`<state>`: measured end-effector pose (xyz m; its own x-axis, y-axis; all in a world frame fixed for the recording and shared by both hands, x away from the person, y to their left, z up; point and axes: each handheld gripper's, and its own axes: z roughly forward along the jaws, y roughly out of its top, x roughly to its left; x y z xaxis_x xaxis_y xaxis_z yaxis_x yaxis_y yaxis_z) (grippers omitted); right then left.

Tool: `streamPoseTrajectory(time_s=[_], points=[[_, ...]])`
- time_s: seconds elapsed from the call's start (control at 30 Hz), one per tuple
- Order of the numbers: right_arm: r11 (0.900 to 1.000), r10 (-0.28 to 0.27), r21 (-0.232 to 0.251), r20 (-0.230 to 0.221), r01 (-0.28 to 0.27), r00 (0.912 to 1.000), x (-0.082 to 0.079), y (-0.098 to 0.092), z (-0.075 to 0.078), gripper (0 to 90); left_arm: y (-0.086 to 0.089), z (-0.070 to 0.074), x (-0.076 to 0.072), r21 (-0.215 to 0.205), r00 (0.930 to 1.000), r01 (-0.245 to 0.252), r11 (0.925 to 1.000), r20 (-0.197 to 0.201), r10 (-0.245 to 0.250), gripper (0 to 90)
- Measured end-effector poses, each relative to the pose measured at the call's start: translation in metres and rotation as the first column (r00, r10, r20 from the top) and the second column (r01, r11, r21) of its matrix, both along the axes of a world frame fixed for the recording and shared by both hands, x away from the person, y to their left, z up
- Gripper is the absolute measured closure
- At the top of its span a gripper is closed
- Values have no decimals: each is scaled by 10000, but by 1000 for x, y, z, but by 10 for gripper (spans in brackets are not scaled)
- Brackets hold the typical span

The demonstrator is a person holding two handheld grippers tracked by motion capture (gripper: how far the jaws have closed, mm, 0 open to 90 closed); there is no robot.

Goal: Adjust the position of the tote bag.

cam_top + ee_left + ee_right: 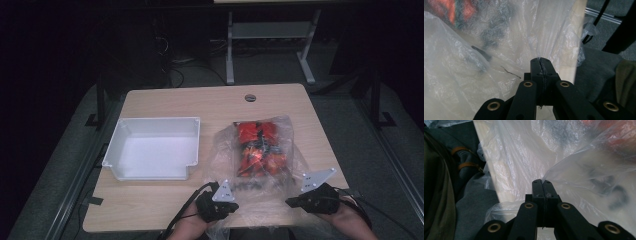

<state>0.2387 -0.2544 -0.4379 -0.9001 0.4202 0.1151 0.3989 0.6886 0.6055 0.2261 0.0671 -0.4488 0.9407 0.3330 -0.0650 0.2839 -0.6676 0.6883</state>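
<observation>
Clear bag (pixel 260 150) of red and black parts (pixel 257 145), lying right of centre on the table (pixel 165 200), its open mouth at 6 o'clock over the near edge. Left gripper (pixel 231 196), at the bag's 7 o'clock, has its jaws together, clamped on a gathered fold of film (pixel 539 53). Right gripper (pixel 292 201), at 5 o'clock, is likewise clamped on film (pixel 549 176). White bin (pixel 117 145) stands at the bag's 9 o'clock, just apart from it. Likely risks: thin film may tear or slip from the narrow pinches if pulled unevenly; with the mouth overhanging the edge, loose parts could slide out toward the person's lap.
</observation>
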Motion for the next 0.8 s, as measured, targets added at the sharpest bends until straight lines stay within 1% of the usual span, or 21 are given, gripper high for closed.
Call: streamPoseTrajectory(time_s=[0.13, 0.17, 0.2, 0.23, 0.27, 0.3, 0.33, 0.37, 0.4, 0.43, 0.47, 0.5, 0.53, 0.57, 0.6, 0.63, 0.67, 0.7, 0.73, 0.77, 0.8], points=[[9999, -106, 21, 73, 106, 9999, 0, 0, 1, 890, 2, 3, 0, -141, 10000, 90, 9999, 19, -90, 871], [9998, -167, 94, 99, 166, 9998, 1, -1, 2, 828, 2, 4, 0, -236, 10000, 38, 9997, -68, -39, 836], [9991, -294, 320, 128, 290, 9995, 3, -4, 5, 748, 3, 6, 1, -249, 9998, 119, 9996, -175, -123, 749], [9985, -400, 391, 235, 390, 9989, 3, -5, 7, 678, 3, 9, 2, -479, 9998, -33, 9988, -213, 23, 711], [9976, -533, 460, 325, 518, 9980, 4, -6, 10, 622, 3, 9, 2, -479, 9998, -33, 9988, -213, 23, 665], [9966, -629, 558, 337, 610, 9975, 5, -7, 12, 583, 3, 13, 3, -519, 9999, -93, 9986, -86, 89, 622], [9966, -629, 558, 337, 610, 9975, 5, -7, 12, 583, 3, 13, 3, -519, 9999, -93, 9986, -86, 89, 592], [9945, -942, 532, 728, 904, 9929, 6, -9, 15, 463, 2, 16, 6, -471, 9998, -150, 9988, 128, 156, 548], [9945, -942, 532, 728, 904, 9929, 6, -9, 15, 463, 2, 16, 6, -471, 9998, -150, 9988, 128, 156, 511], [9917, -1216, 511, 809, 1177, 9893, 9, -10, 14, 402, -2, 16, 10, -473, 9989, -363, 9982, 276, 377, 468], [9917, -1216, 511, 809, 1177, 9893, 9, -10, 14, 402, -2, 16, 10, -473, 9989, -363, 9982, 276, 377, 448], [9910, -1277, 506, 882, 1236, 9879, 11, -10, 14, 387, -5, 14, 14, -349, 9989, -359, 9987, 292, 370, 448], [9905, -1344, 430, 919, 1309, 9867, 13, -9, 12, 363, -7, 13, 16, -324, 9987, -431, 9985, 267, 440, 415], [9921, -1246, 275, 860, 1226, 9885, 17, -7, 10, 341, -12, 9, 22, -157, 9981, -563, 9983, 261, 567, 379], [9921, -1246, 275, 860, 1226, 9885, 17, -7, 10, 341, -12, 9, 22, -157, 9981, -563, 9983, 261, 567, 367], [9926, -1208, 211, 829, 1195, 9892, 20, -6, 8, 341, -14, 7, 26, 35, 9982, -526, 9986, 273, 525, 367], [9938, -1104, -43, 809, 1111, 9906, 25, -3, 4, 342, -15, 5, 29, 68, 9981, -592, 9982, 196, 591, 350], [9938, -1070, -215, 784, 1090, 9912, 28, -2, 2, 351, -17, 3, 32, 46, 9977, -671, 9977, 114, 671, 350], [9938, -1070, -215, 784, 1090, 9912, 28, -2, 2, 351, -17, 1, 35, 229, 9979, -634, 9977, 150, 631, 350], [9941, -942, -473, 646, 974, 9935, 34, 0, -4, 402, -18, -2, 40, 258, 9975, -688, 9973, -152, 692, 374], [9941, -942, -473, 646, 974, 9935, 34, 0, -4, 402, -18, -2, 40, 258, 9975, -688, 9973, -152, 692, 392]])
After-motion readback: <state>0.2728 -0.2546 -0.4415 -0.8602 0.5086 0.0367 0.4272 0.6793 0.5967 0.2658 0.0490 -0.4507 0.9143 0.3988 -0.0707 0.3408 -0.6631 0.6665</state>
